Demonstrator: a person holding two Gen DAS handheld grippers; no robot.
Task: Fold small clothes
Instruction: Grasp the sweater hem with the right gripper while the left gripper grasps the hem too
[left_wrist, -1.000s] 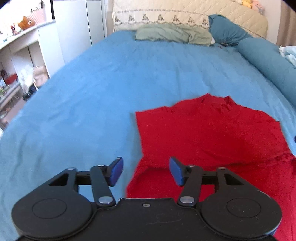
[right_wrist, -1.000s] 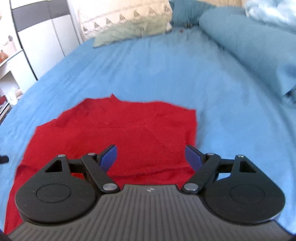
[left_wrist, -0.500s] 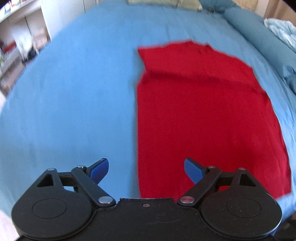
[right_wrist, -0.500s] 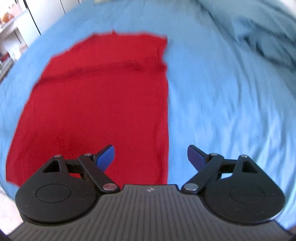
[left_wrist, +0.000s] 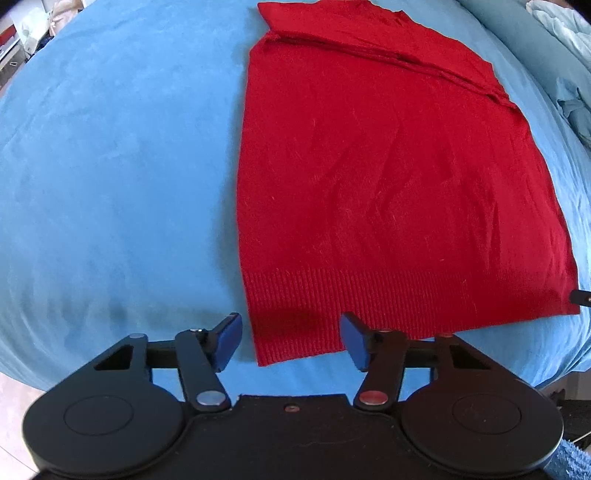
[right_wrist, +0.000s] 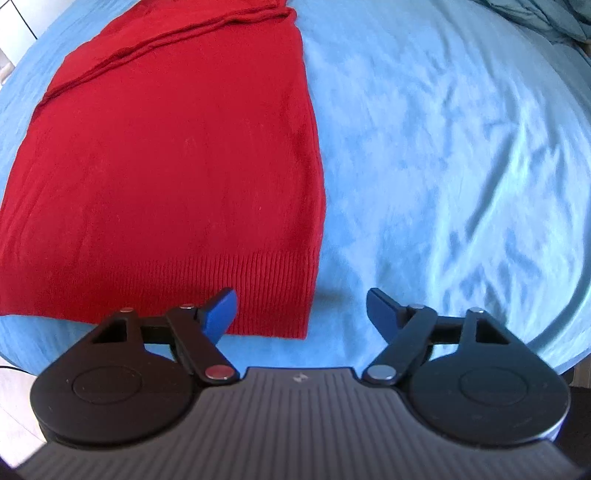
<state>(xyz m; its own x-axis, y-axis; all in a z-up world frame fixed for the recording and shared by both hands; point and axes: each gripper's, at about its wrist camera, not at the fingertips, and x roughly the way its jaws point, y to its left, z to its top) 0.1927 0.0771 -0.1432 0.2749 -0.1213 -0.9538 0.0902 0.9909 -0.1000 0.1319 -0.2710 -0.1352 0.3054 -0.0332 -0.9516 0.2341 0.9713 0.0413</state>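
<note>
Pulled back from mid-sweater to the ribbed hem (left_wrist: 303, 325) at frame bottom, left gripper (left_wrist: 290, 339) and right gripper (right_wrist: 301, 312) both spread, empty; pinch each corner of the red sweater (right_wrist: 166, 166) squarely before lifting.

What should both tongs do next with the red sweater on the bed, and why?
Probably lower and close on the hem corners. The left tongs stand open around the near-left corner of the red sweater, the right tongs open around its near-right corner. It lies flat on the blue bedsheet, unheld.
</note>
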